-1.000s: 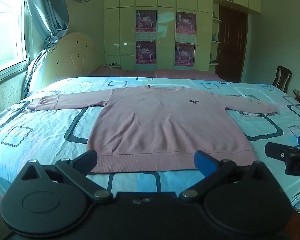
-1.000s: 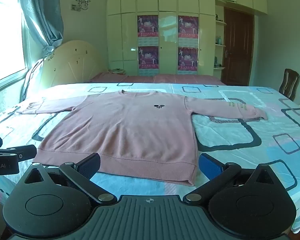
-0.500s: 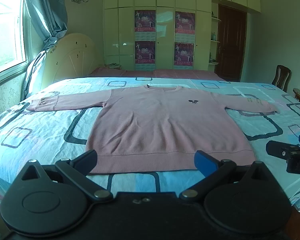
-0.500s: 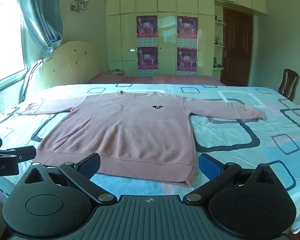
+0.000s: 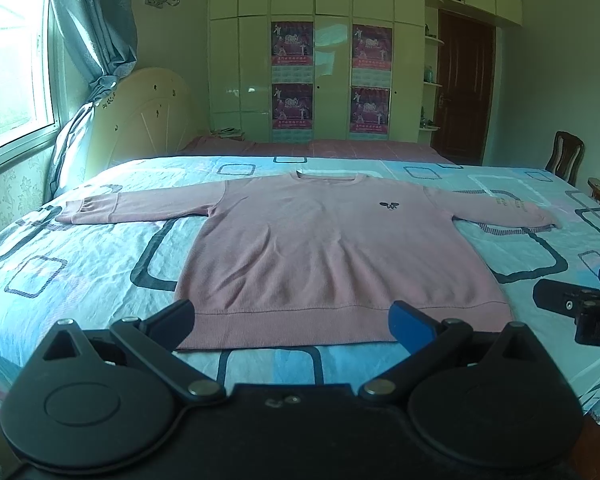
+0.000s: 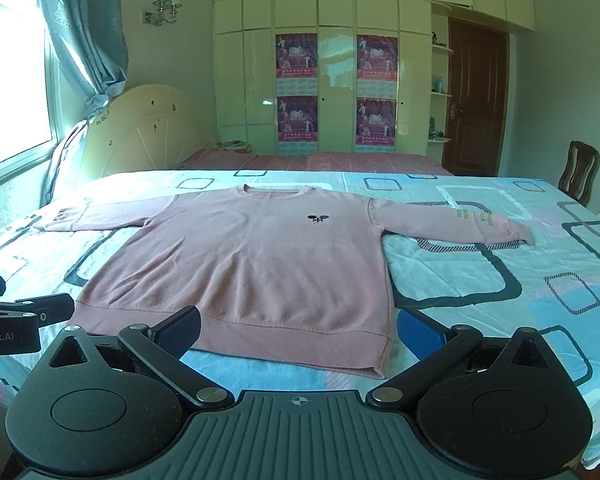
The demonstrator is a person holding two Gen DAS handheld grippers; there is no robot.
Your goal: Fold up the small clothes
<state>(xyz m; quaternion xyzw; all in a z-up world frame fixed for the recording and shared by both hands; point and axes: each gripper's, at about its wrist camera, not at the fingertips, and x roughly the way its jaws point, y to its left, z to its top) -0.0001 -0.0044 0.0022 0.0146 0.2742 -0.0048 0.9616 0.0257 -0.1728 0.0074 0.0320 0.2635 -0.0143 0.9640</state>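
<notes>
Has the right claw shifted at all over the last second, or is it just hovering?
Yes, slightly. In the right wrist view the pink sweater's hem sits a little higher against the open right claw, so the claw has tipped or eased down.

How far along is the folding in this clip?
Done: the pink sweater lies flat on the bed, face up, both sleeves spread out. In hand: nothing; the left gripper and right gripper are open near the hem, not touching it. Left: every fold, sleeves and body.
</notes>
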